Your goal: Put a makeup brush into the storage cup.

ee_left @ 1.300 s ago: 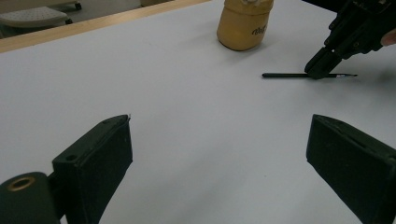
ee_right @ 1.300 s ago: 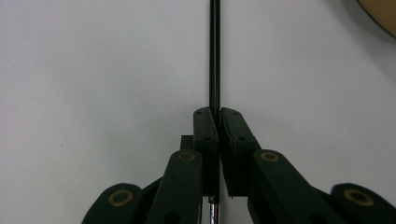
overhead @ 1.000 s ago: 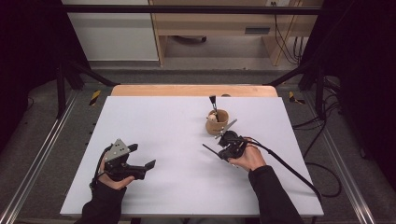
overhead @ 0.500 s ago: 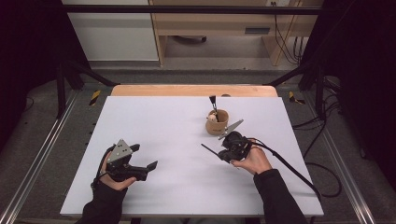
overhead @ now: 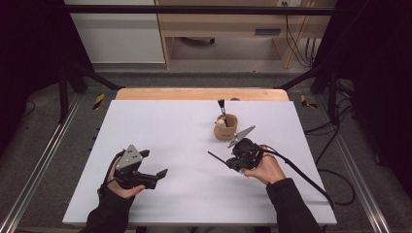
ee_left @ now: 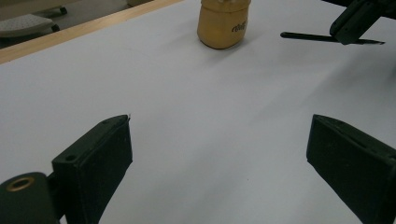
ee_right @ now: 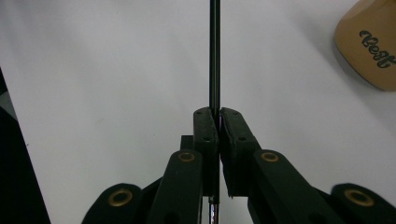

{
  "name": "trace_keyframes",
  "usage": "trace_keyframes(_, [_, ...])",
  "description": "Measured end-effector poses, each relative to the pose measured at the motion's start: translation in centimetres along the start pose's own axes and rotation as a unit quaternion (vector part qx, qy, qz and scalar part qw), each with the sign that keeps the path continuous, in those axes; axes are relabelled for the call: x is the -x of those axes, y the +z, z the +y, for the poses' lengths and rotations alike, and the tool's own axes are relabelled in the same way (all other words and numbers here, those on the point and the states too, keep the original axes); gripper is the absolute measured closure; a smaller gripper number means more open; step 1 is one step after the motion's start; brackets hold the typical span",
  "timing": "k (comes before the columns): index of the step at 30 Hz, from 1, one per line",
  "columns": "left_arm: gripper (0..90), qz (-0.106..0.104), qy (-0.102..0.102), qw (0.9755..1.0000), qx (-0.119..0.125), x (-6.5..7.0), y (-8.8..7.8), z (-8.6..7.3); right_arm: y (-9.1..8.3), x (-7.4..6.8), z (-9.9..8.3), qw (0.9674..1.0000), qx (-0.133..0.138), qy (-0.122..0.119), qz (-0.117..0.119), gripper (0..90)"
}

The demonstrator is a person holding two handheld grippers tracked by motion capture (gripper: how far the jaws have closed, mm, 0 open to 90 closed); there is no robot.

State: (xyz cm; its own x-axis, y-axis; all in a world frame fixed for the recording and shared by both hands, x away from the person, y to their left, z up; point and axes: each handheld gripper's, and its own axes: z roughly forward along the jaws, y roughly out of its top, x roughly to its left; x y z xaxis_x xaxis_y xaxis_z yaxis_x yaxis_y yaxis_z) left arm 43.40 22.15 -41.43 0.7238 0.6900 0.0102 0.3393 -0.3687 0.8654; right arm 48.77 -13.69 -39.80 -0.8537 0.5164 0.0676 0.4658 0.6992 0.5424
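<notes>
Brush (overhead: 217,158) sits clamped in your right gripper (overhead: 233,161), just in front of the cup (overhead: 226,127). Dropping it in remains; your left gripper (overhead: 158,175), farther from the cup, stands apart and empty.

Glossy black rod (ee_right: 214,51), apparently wooden cup (overhead: 226,127)

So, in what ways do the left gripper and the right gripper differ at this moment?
The left gripper has its jaws wide apart with nothing between them; the right gripper is shut on a thin black stick. The left gripper sits far from the tan cup, while the right gripper is close beside it. Both are black, hand-held and above the white table.
</notes>
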Motion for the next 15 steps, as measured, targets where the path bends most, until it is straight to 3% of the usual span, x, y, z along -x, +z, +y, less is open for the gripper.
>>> trace_keyframes(15, [6.2,-0.026,0.039,0.9987,-0.02,1.0,0.6,2.4,-1.2,-0.8,0.1,0.9998,0.011,-0.01,0.011,85.6])
